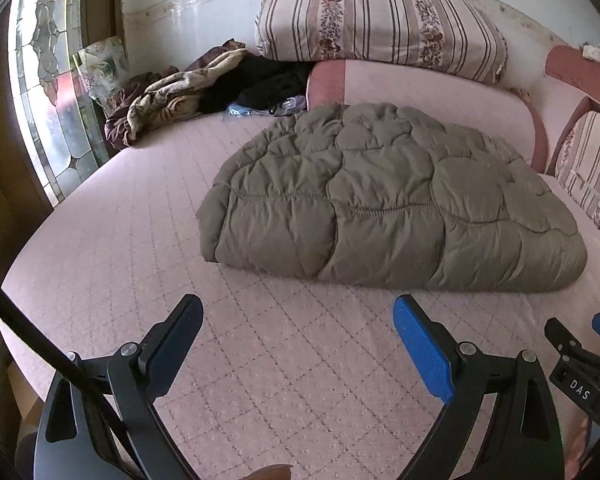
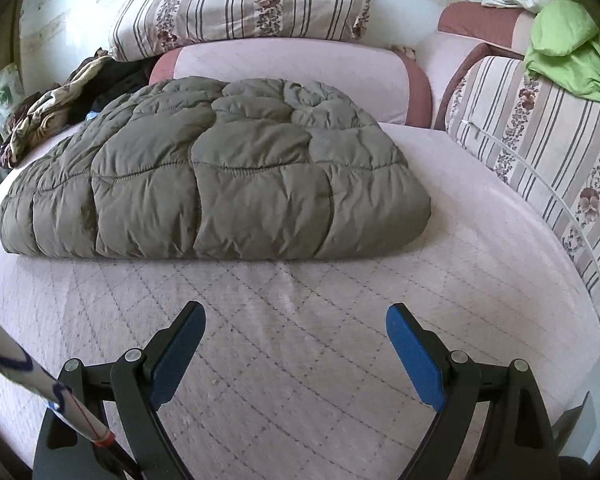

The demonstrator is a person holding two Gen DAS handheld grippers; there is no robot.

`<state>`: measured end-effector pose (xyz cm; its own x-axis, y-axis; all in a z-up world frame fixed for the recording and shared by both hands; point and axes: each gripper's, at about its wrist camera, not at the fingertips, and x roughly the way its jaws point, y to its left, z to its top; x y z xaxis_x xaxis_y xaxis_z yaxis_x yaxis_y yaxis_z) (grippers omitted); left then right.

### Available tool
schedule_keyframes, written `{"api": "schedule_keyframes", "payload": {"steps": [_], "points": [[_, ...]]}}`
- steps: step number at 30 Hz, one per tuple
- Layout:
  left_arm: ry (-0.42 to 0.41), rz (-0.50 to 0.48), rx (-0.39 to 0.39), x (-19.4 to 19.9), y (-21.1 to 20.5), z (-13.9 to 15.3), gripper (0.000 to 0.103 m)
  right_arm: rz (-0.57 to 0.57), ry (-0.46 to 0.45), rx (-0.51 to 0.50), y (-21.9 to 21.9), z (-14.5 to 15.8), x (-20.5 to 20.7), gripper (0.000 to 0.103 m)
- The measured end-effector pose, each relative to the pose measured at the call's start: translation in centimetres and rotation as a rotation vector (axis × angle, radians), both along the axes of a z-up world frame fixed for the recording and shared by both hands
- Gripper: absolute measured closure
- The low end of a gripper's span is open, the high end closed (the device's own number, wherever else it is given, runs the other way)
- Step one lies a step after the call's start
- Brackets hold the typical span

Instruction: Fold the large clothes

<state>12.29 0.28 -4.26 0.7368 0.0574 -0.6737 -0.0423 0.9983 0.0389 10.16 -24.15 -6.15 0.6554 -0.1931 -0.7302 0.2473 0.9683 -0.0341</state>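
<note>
Olive quilted puffer coat lies on the pink quilted bed, already doubled into a thick bundle with a rounded fold edge facing the grippers. Its long axis runs left-right across both views, so it sits crosswise to the fingers, not in line with them.

Left gripper: fingers apart, holding nothing, over bare bedcover. Coat is ahead and off to the right; the bundle's left end is the nearer part for this hand.

Right gripper: fingers also spread wide, empty. Coat is straight ahead, roughly centred, spreading further left than right. The right end of the fold edge is the closer grab for this hand.

Both grippers are near the coat's front edge but not touching it, with a strip of bedcover between. The right gripper looks about square to the bundle, the left offset to 1 side. The right gripper's tip shows at the far right edge of the left wrist view.

Judgement: 1 fold looks done; another would likely mean each hand taking its own end of the front edge, or carrying 1 short end across to the other.

Behind: striped floral pillow, brown blanket heap, green cloth on the right cushion.
</note>
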Motion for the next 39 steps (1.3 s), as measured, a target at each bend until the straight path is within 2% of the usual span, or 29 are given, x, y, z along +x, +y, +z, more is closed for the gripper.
{"api": "schedule_keyframes", "payload": {"steps": [18,39], "points": [[0.033,-0.036,-0.030,0.5,0.1,-0.6,0.008,0.039,0.016,-0.051,2.2,-0.9,1.2,0.009],[0.069,-0.054,-0.055,0.8,0.0,-1.3,0.008,0.033,0.035,-0.068,2.2,-1.3,1.4,0.009]]}}
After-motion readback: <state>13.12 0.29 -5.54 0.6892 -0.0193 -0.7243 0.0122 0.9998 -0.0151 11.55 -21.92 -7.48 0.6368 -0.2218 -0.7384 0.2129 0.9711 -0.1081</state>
